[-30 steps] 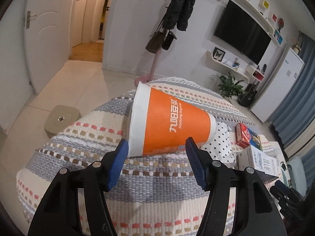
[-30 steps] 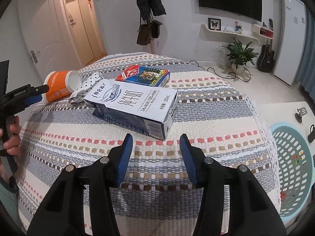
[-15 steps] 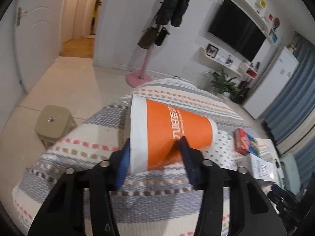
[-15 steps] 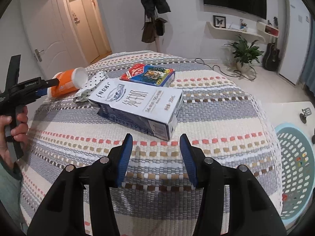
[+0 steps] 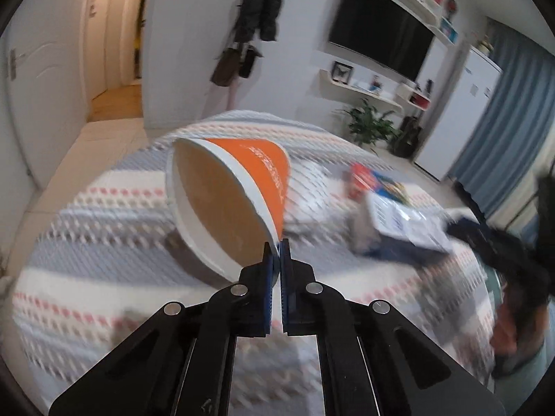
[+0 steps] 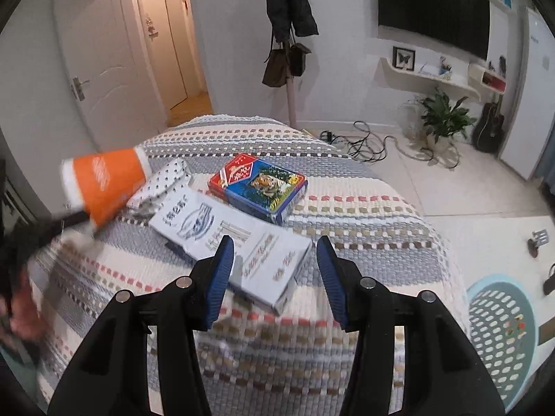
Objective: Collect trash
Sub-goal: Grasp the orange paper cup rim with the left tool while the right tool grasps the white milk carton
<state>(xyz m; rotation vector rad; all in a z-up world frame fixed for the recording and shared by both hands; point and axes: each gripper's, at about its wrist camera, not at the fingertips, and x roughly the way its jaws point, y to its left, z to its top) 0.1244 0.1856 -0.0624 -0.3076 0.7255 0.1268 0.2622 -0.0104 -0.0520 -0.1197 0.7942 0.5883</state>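
The left tongs [image 5: 276,253] are pinched tight on the rim of an orange and white paper cup [image 5: 239,190], one blue pad inside the mouth and one outside. Their jaws have just been closing, with the cup's wall between them. The cup is lifted clear of the desk [image 5: 104,277], which is covered with a striped woven cloth, and its open mouth tilts toward the camera. This view is blurred.

The right tongs [image 6: 274,270] hang partly open and hold nothing, just above a white milk carton [image 6: 236,242] lying flat on the cloth. Beyond the carton lie a red and blue box [image 6: 258,187] and a crumpled white dotted wrapper [image 6: 163,180]. A pale blue perforated basket [image 6: 499,326] stands on the floor beside the desk, at the right.
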